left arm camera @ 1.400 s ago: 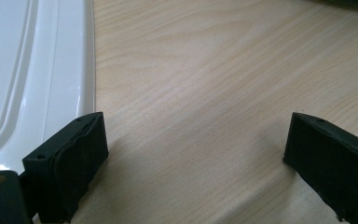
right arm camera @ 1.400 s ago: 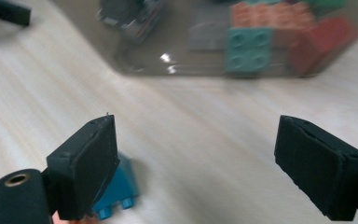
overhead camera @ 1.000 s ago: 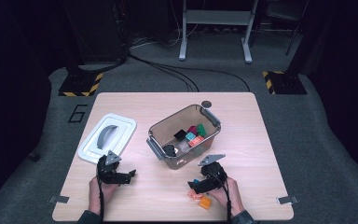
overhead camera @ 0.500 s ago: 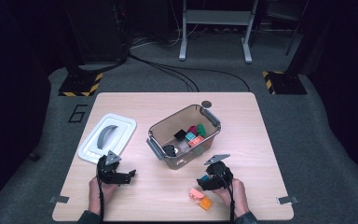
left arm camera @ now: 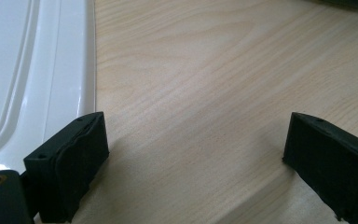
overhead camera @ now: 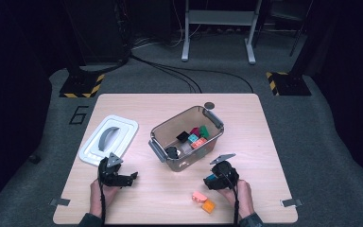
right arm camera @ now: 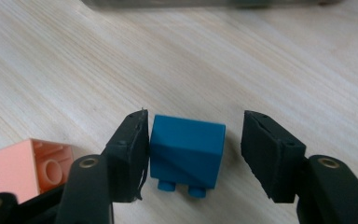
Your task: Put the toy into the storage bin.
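The right hand-held gripper (right arm camera: 193, 154) had just been closing around a small blue plastic building brick (right arm camera: 187, 151) lying on the light wooden tabletop (right arm camera: 261, 65); one pad touched it, the other stood just clear, so no pinch yet. A squarer, centred closure before lifting is advised. The left hand-held gripper (left arm camera: 193, 158) rested spread and empty beside the white plastic lid (left arm camera: 32, 70).
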`<control>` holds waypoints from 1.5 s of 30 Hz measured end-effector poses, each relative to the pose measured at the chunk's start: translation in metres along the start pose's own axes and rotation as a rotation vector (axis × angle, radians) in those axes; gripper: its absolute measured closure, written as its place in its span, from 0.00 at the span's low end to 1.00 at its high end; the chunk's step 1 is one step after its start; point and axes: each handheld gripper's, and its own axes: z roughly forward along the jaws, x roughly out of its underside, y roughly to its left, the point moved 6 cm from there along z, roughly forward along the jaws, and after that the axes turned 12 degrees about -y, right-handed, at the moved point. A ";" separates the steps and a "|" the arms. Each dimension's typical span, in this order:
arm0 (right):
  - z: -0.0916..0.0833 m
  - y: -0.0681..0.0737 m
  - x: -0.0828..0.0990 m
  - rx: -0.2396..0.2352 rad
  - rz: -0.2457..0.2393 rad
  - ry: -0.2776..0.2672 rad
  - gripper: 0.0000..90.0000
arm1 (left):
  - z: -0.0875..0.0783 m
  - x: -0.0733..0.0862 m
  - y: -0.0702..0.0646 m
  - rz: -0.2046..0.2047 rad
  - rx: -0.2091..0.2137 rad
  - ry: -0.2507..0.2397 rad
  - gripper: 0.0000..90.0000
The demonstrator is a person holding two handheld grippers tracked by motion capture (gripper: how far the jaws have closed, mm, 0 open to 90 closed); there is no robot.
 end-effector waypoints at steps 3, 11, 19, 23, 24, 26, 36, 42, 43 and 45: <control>-0.002 -0.001 0.003 0.008 0.010 0.003 0.55 | 0.000 0.000 0.000 0.000 0.000 0.000 0.07; -0.004 -0.009 0.003 0.017 0.030 0.000 0.64 | 0.000 0.000 0.000 0.000 0.000 0.000 0.07; -0.001 -0.016 0.004 0.029 0.021 0.016 0.63 | 0.000 0.000 0.000 0.000 0.000 0.000 0.07; -0.003 -0.019 0.001 0.029 0.025 0.006 0.65 | 0.000 0.000 0.000 0.000 0.000 0.000 0.07; -0.003 -0.021 0.001 0.031 0.028 -0.002 0.65 | 0.000 0.000 0.000 0.000 0.000 0.000 0.07; -0.005 -0.023 0.000 0.030 0.030 -0.010 0.65 | 0.000 0.000 0.000 0.000 0.000 0.000 0.07; -0.020 -0.052 -0.012 0.060 0.090 -0.097 0.65 | 0.000 0.000 0.000 0.000 0.000 0.000 0.07; -0.028 -0.076 -0.021 0.095 0.121 -0.142 0.65 | 0.000 0.000 0.000 0.000 -0.001 0.000 0.07; -0.030 -0.079 -0.024 0.098 0.132 -0.147 0.65 | 0.000 0.000 0.000 -0.001 -0.001 0.000 0.07; -0.033 -0.085 -0.028 0.104 0.141 -0.159 0.65 | 0.000 0.000 0.000 0.000 -0.002 -0.001 0.07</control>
